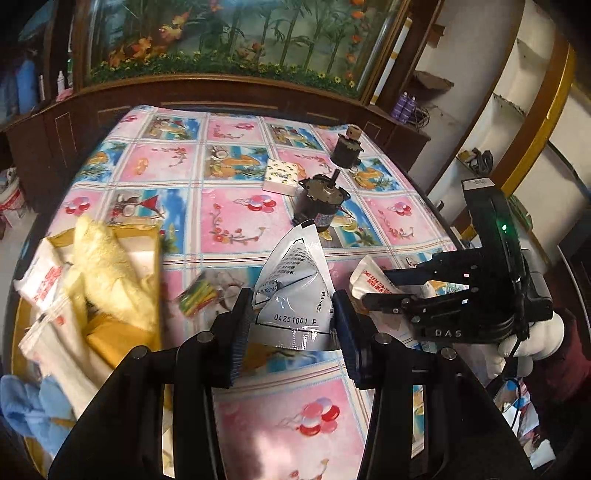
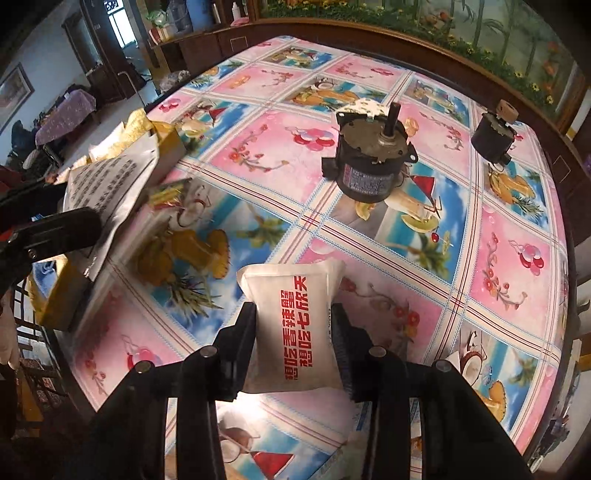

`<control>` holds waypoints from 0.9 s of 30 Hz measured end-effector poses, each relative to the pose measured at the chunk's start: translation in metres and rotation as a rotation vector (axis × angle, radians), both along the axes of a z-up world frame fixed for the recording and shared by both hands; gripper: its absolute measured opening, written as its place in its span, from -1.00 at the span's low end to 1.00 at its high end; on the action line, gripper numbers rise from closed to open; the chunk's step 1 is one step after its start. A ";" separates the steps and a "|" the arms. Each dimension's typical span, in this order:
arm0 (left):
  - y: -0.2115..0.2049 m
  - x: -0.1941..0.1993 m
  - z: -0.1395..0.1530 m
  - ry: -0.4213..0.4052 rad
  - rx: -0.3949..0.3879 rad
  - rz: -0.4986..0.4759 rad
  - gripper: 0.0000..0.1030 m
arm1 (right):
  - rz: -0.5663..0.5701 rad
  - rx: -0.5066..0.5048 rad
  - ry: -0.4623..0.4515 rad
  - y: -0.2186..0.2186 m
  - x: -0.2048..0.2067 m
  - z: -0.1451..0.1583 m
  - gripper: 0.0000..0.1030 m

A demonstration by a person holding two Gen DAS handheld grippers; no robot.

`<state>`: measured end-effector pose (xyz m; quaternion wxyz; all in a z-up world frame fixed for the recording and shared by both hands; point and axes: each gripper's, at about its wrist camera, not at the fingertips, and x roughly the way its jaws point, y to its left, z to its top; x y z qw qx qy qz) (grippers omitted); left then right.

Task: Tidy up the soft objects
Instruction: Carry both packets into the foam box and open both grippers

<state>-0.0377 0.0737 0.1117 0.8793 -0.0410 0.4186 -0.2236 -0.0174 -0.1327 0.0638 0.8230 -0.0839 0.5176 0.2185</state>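
So that soft things can be put in the yellow box (image 1: 122, 236), a silver bag (image 1: 291, 291) is squeezed by the left gripper (image 1: 291, 325), and a white packet (image 2: 295, 328) by the right gripper (image 2: 293, 332).

patterned tablecloth (image 1: 236, 221) in pink and blue squares with balloons, fruit, palm trees, covers the table; large dark motor (image 2: 369, 162) with upright shaft stands near mid-table, label facing the right wrist camera; smaller dark motor (image 2: 493, 138) with tan cap farther back, well apart from the first; dark wooden cabinet (image 1: 221, 92) behind the table with a painted bamboo-and-flower panel (image 1: 229, 33) above it; purple bottles (image 1: 404, 105) on a side ledge right of the cabinet; white curved shelving (image 1: 517, 110) with gold trim at right; white bucket (image 1: 13, 201) on floor at far left
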 end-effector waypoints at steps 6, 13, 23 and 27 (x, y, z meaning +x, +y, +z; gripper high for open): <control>0.078 -0.032 0.015 -0.047 0.021 0.179 -0.17 | 0.051 0.132 -0.007 0.028 -0.019 0.026 -0.23; 0.160 -0.036 -0.007 -0.002 0.026 0.373 -0.16 | 0.131 0.237 0.006 0.095 -0.016 0.040 -0.23; 0.211 0.005 -0.060 0.100 0.093 0.489 -0.06 | 0.158 0.318 0.112 0.190 0.025 0.026 -0.22; 0.211 -0.007 -0.056 0.082 0.066 0.483 -0.02 | 0.158 0.284 0.160 0.220 0.037 0.007 -0.22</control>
